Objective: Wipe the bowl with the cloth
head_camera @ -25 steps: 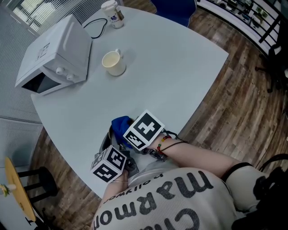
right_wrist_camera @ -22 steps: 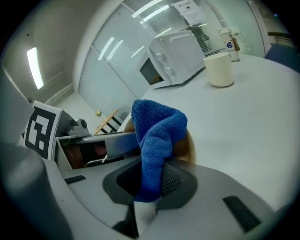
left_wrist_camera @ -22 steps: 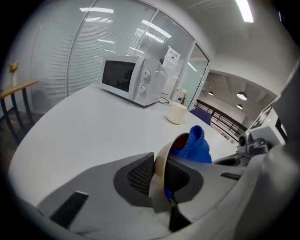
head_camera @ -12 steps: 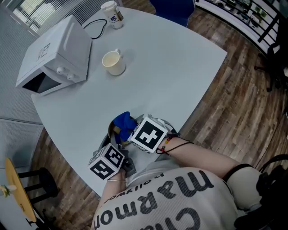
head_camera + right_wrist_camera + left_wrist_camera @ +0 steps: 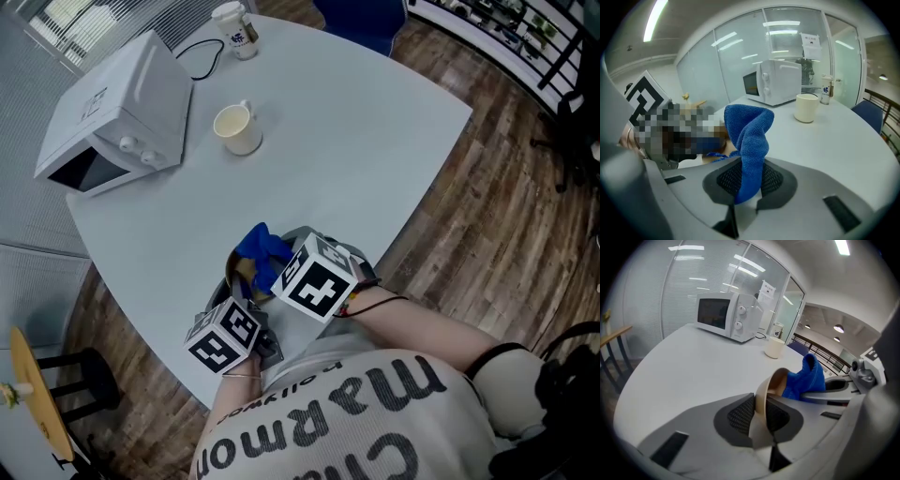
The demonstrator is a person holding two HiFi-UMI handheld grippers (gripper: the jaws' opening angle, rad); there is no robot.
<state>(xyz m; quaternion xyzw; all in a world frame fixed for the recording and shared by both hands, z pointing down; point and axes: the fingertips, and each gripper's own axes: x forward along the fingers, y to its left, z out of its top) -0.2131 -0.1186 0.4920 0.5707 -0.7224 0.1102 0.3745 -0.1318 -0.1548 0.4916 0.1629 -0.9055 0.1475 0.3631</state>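
The left gripper (image 5: 761, 404) has its jaws nearly closed, the pads pinching the rim of the bowl (image 5: 769, 385). The bowl is tan and thin-walled and stands on edge, its brown inside turned toward the right of the left gripper view. The cloth (image 5: 806, 377) is blue and lies against that inside, a peak of it sticking up above the rim.

The right gripper (image 5: 747, 180) is clamped on the cloth. A folded strip of it runs up from between the pads and bunches in a loop above them. Behind it, at the left of the right gripper view, shows the marker cube (image 5: 644, 98) of the left gripper.

In the head view both grippers sit at lower middle, over the near edge of the table (image 5: 366, 141). The left one's cube is at lower left of the pair and the right one's cube (image 5: 314, 277) is just above and to the right of it. Cloth and bowl show just above the cubes, the cloth in front of the right gripper and the bowl mostly hidden.

Well apart from them, at upper left, a white microwave (image 5: 117, 117) stands with its door facing the frame's lower left. A cream mug (image 5: 236, 129) stands just right of it. A paper cup (image 5: 232, 26) stands at the table's far edge, with a black cable (image 5: 202, 56) beside it.
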